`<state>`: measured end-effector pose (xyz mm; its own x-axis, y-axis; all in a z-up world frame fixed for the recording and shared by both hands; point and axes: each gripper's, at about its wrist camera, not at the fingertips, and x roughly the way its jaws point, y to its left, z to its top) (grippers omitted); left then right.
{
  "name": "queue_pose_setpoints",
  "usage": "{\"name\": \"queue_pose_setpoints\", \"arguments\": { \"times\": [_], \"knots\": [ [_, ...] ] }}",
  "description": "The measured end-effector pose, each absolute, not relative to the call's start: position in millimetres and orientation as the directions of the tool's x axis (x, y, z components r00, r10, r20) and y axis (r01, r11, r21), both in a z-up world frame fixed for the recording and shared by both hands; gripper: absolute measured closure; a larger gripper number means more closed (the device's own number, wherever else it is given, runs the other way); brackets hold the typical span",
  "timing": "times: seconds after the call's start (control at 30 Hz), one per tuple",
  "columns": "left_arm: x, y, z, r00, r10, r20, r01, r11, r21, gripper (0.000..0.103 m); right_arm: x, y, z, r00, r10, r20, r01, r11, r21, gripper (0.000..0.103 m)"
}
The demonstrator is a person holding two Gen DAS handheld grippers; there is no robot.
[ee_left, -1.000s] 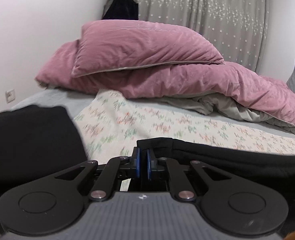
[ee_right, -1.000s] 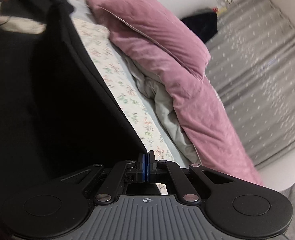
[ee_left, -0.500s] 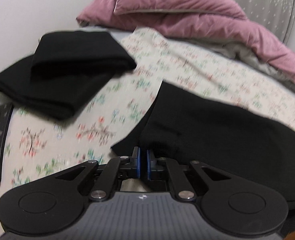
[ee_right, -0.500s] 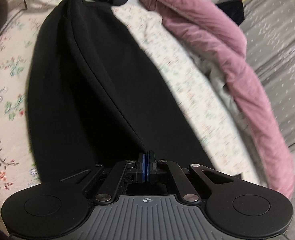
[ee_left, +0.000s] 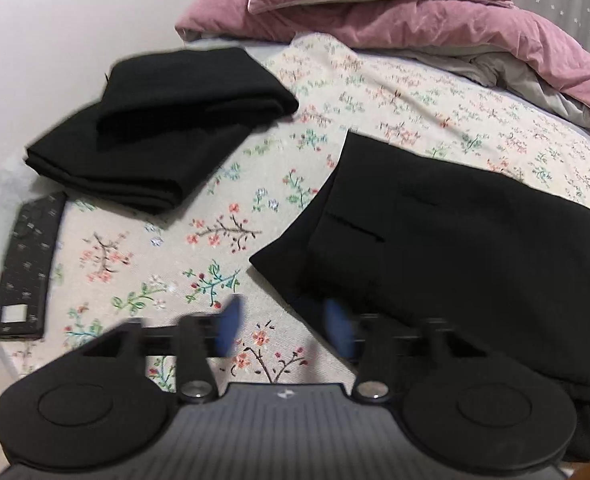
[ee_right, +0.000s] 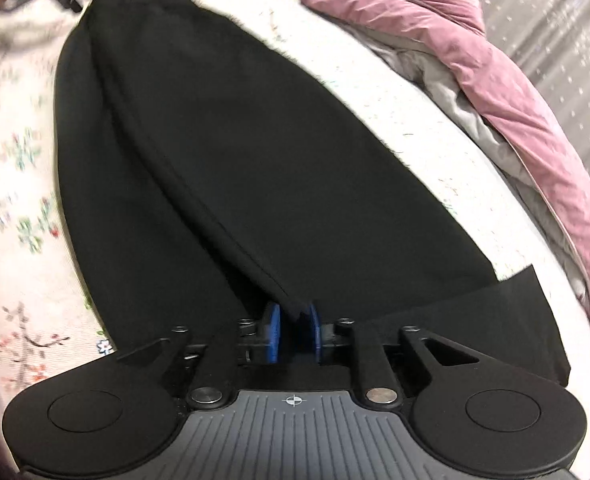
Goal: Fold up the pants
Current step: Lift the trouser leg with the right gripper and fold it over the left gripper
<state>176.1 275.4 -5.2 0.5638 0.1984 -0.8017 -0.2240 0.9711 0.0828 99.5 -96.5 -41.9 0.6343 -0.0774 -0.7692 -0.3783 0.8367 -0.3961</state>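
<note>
Releasing: left tool [ee_left: 281,326] now spread wide, pants [ee_left: 455,248] dropped on bed [ee_left: 223,240]; right tool [ee_right: 295,334] seemingly part-open (hem between pads), fold laid.
</note>
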Motion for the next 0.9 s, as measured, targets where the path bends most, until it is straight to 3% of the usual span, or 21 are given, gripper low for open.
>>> {"name": "queue_pose_setpoints", "arguments": {
  "times": [0.03, 0.1, 0.2, 0.37, 0.7, 0.9],
  "knots": [
    [174.2, 269.9, -1.5, 0.569, 0.195, -0.799, -0.213, 0.973, 0.086, 0.014, 98.0, -102.7, -34.7, 0.632, -0.071, -0.771, -0.364, 0.852, -0.377, 0.074],
    [171.9, 253.3, 6.3, 0.583, 0.17, -0.795, -0.168, 0.982, 0.087, 0.01, 96.8, -118.7, -20.2, 0.634, -0.061, -0.771, -0.324, 0.885, -0.336, 0.055],
    [167.6, 219.2, 17.6, 0.614, 0.104, -0.782, -0.077, 0.994, 0.072, 0.0, 97.7, -147.6, -0.1, 0.635, -0.051, -0.771, -0.24, 0.935, -0.26, 0.046],
    [162.1, 137.7, 22.4, 0.643, -0.059, -0.763, 0.137, 0.99, 0.039, 0.0, 100.9, -194.6, 28.7, 0.668, -0.081, -0.739, -0.063, 0.984, -0.165, 0.031],
    [165.7, -21.4, 0.5, 0.567, -0.327, -0.756, 0.469, 0.883, -0.03, 0.0, 144.3, -273.6, 30.5, 0.671, -0.198, -0.714, 0.172, 0.979, -0.111, 0.029],
    [173.8, -79.9, -19.9, 0.409, -0.559, -0.721, 0.646, 0.736, -0.204, 0.001, 183.4, -307.3, 9.9, 0.644, -0.239, -0.727, 0.239, 0.965, -0.106, 0.028]
  ]
}}
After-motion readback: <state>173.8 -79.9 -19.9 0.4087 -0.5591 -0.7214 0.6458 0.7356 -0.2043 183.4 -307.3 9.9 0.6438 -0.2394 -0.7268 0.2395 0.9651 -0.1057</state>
